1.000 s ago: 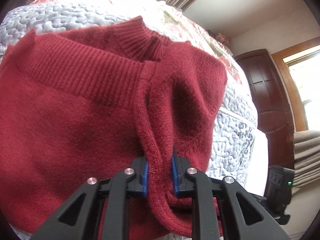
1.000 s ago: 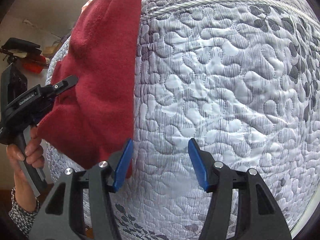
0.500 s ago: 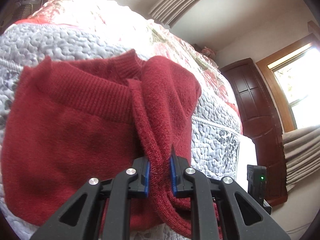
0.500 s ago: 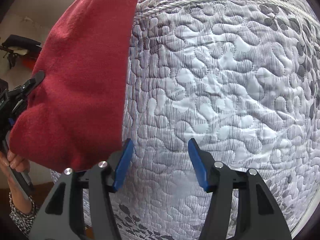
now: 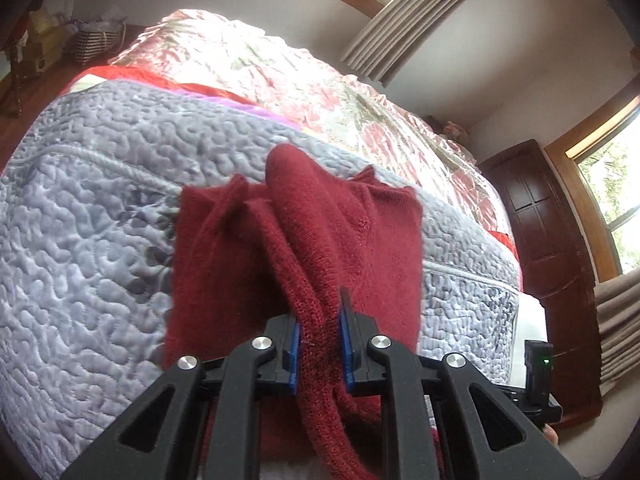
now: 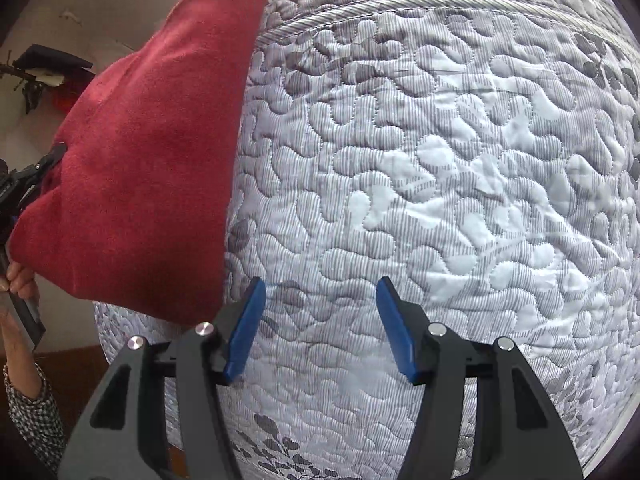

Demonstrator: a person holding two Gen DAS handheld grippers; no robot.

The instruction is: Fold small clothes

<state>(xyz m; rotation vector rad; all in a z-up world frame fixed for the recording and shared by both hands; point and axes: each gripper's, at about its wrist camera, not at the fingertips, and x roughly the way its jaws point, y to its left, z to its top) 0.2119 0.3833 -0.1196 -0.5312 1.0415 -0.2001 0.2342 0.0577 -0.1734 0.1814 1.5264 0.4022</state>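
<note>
A dark red knitted sweater (image 5: 372, 256) hangs lifted off the grey quilted bed cover (image 5: 80, 240), its far end still resting on the cover. My left gripper (image 5: 319, 334) is shut on a bunched fold of its edge, which droops below the blue pads. In the right wrist view the same sweater (image 6: 152, 168) stretches up at the left, and the left gripper's black tip (image 6: 32, 172) shows at its lower corner. My right gripper (image 6: 320, 332) stands open over bare quilt (image 6: 440, 200), just right of the sweater, holding nothing.
A floral pink bedspread (image 5: 280, 80) covers the far part of the bed. A dark wooden door (image 5: 560, 264) and curtains (image 5: 404, 24) stand beyond. A person's hand (image 6: 20, 280) and patterned sleeve (image 6: 32, 412) show at the left edge of the right wrist view.
My left gripper has pulled back and up with the sweater, which now looks smaller and more lifted off the quilt. The right gripper has stayed open over the quilt.
</note>
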